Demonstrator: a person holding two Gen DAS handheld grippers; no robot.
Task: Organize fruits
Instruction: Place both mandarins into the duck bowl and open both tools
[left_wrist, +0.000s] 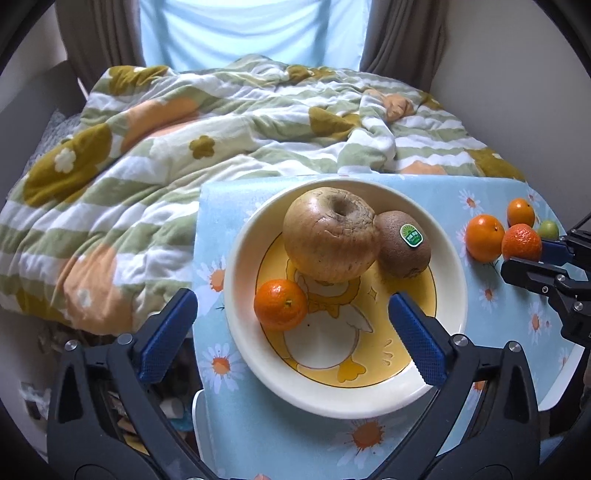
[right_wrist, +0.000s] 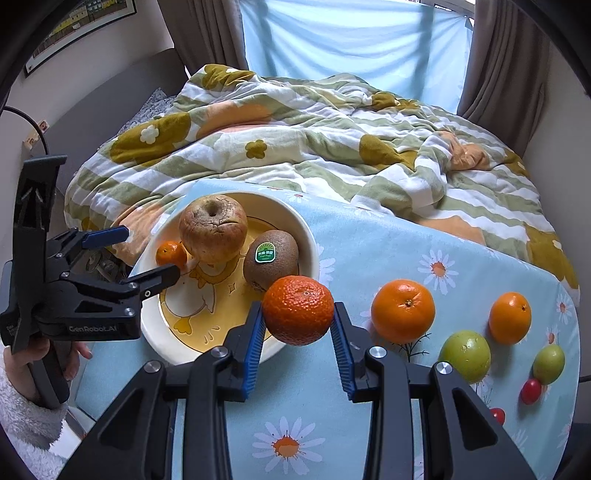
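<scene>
The right gripper (right_wrist: 297, 330) is clenched on a bumpy-skinned mandarin (right_wrist: 297, 309), its blue pads pressing the fruit's two sides. The fruit is held just over the near edge of the plate (right_wrist: 149, 334), which suggests it is on its way to join the fruit gathered there.

The left gripper (left_wrist: 291, 334) is released, its jaws standing wide with nothing pressed between them. It hangs over the plate's near-left part, and a small mandarin (left_wrist: 280, 304) lies in the plate between the spread fingers, touched by neither. That looks like a fruit just set down, with the jaws parted so it stays put. In the right wrist view a hand (right_wrist: 70, 356) in a fluffy white sleeve grips this tool's handle at the left edge.

Further into the plate a wrinkled apple (left_wrist: 330, 234) sits in the middle with a kiwi (left_wrist: 404, 243) touching its right side; the big pieces take the centre, the small mandarin the free space beside them.

To the right, on the daisy-print tablecloth (right_wrist: 369, 236), the unsorted fruit waits: two smooth oranges (right_wrist: 402, 310), two green fruits (right_wrist: 466, 355) and small red ones at the near right edge, all well apart from the plate.

Beyond the table lies a rumpled flowered quilt (right_wrist: 295, 140), then curtains
</scene>
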